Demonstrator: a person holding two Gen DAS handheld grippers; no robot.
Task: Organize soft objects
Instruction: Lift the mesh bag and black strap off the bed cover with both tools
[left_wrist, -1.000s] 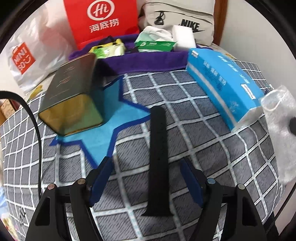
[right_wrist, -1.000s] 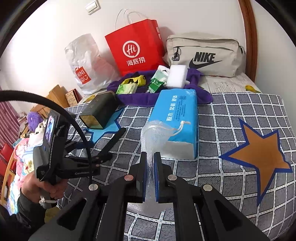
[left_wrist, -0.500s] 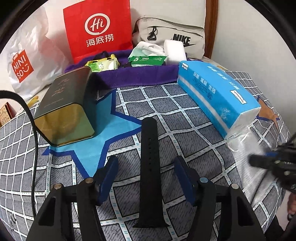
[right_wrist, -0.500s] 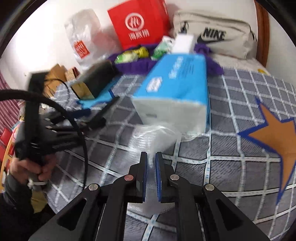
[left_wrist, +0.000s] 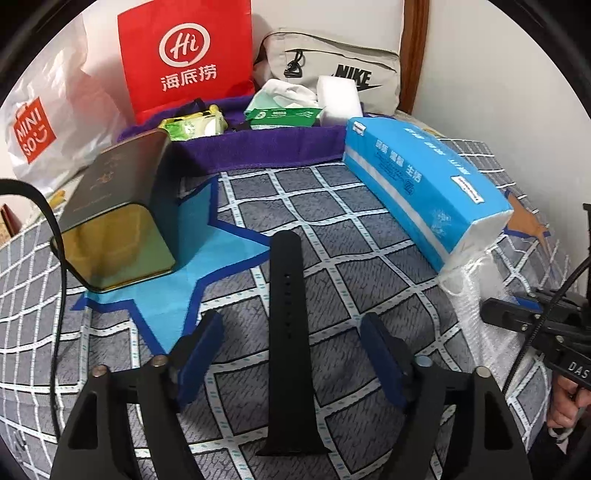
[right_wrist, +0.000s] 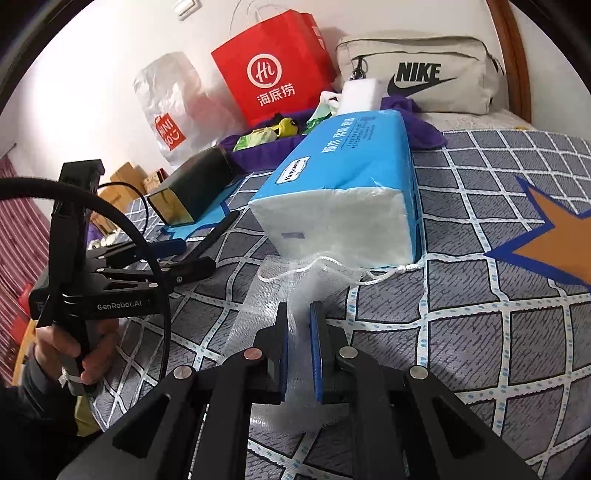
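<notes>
- right gripper (right_wrist: 298, 345) is pinching the white mesh drawstring pouch (right_wrist: 295, 291), pads clamped on the netting. Pouch droops onto the checked bedspread (right_wrist: 461, 332) just ahead of the tips, touching the near end of the blue tissue pack (right_wrist: 343, 192).
- left gripper (left_wrist: 291, 354) has its jaws opening, spread either side of the black watch strap (left_wrist: 286, 332), which lies flat between them on the cover, not touched as far as I can see.
- risk imo: the mesh is flimsy and its cord (right_wrist: 384, 273) trails by the tissue pack, so a pull could snag it or drag the pack along.
- strap is thin and flat, so closing without going lower probably just skims over it.
- readable stuff past the tips: "Hi" on the red paper bag (right_wrist: 273, 74), "NIKE" on the beige pouch (right_wrist: 417, 70), "MINISO" on the plastic bag (left_wrist: 33, 129), "Yunyuan" on the tissues, "GenRobot.AI" on the left gripper's body.
</notes>
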